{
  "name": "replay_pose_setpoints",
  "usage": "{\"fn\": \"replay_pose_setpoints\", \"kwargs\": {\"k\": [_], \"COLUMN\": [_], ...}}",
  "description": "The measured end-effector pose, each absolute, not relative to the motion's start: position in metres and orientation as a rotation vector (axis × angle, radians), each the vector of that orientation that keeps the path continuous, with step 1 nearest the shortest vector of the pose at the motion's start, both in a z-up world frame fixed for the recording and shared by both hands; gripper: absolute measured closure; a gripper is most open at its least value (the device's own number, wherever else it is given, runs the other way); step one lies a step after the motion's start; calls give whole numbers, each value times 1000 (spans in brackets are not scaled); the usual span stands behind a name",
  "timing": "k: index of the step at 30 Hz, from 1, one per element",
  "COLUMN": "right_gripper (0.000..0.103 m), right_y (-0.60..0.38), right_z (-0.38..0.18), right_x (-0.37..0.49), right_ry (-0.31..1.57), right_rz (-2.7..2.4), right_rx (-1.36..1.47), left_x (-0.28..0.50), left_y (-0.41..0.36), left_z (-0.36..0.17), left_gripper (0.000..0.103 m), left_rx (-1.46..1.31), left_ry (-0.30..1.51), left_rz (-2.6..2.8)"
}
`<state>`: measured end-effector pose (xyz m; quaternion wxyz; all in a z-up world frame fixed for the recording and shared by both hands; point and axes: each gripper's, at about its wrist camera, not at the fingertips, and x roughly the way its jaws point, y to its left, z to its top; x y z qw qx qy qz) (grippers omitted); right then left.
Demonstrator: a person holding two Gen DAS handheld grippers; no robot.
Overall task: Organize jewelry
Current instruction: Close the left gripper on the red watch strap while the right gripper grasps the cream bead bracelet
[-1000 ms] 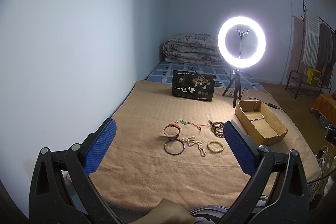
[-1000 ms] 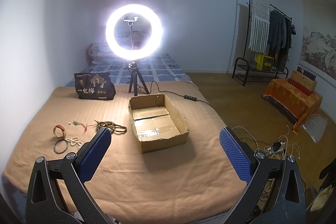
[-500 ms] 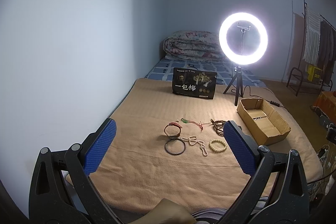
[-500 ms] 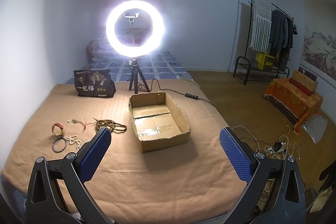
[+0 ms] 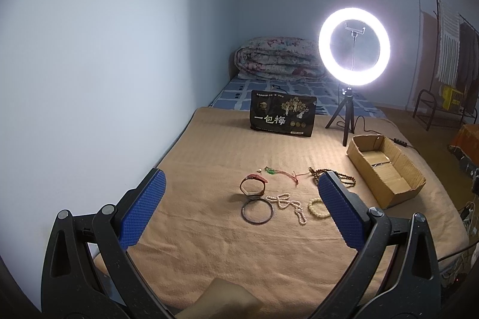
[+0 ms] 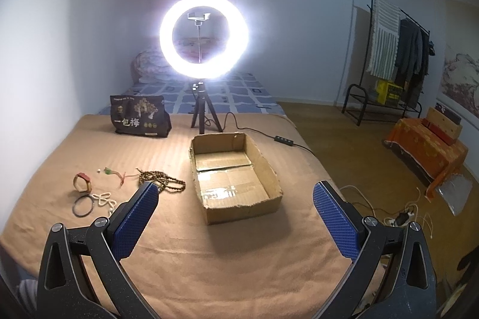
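Several jewelry pieces lie on the tan blanket (image 5: 209, 157): a red watch (image 5: 253, 185), a dark bangle (image 5: 257, 211), a pearl strand (image 5: 289, 203), a cream bead bracelet (image 5: 318, 208), a red cord with green pendant (image 5: 281, 173) and brown prayer beads (image 5: 344, 178). An open cardboard box (image 6: 233, 172) stands to their right. My left gripper (image 5: 239, 205) is open and empty, held above and short of the jewelry. My right gripper (image 6: 236, 208) is open and empty, held before the box. The watch (image 6: 82, 182) and brown beads (image 6: 163, 179) also show in the right wrist view.
A lit ring light on a tripod (image 6: 203, 49) stands behind the box, its cable (image 6: 281, 139) trailing right. A black snack bag (image 5: 283, 117) stands at the back. A wall runs along the left. A clothes rack (image 6: 395, 55) and floor cables (image 6: 401, 217) are right.
Both grippers have drifted slightly forward over the blanket. Both stay open and empty. The jewelry and box have not moved.
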<state>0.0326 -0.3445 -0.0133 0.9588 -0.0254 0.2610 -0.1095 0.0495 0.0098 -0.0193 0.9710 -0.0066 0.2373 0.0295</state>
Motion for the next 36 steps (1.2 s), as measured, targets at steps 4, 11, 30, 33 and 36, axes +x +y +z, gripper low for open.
{"fn": "replay_pose_setpoints", "kwargs": {"k": [4,11,30,33,36], "right_gripper": [0,0,1,1,4], "right_y": [-347,-349,-284,-274,-263], "right_z": [-16,-30,-128,-141,-154], "right_x": [48,77,181,188,197], "right_ry": [514,518,783,810,838], "right_rz": [-174,-34,325,354,380], "right_rx": [-54,-43,-101,-111,-121], "left_x": [66,105,230,242,256], "left_y": [15,36,56,54,52], "left_z": [-27,-52,-162,-174,-186], "left_gripper": [0,0,43,45,45], "left_rx": [2,-17,-74,-61,-58], "left_ry": [504,561,838,860,884], "left_rz": [72,53,-107,-116,-138]}}
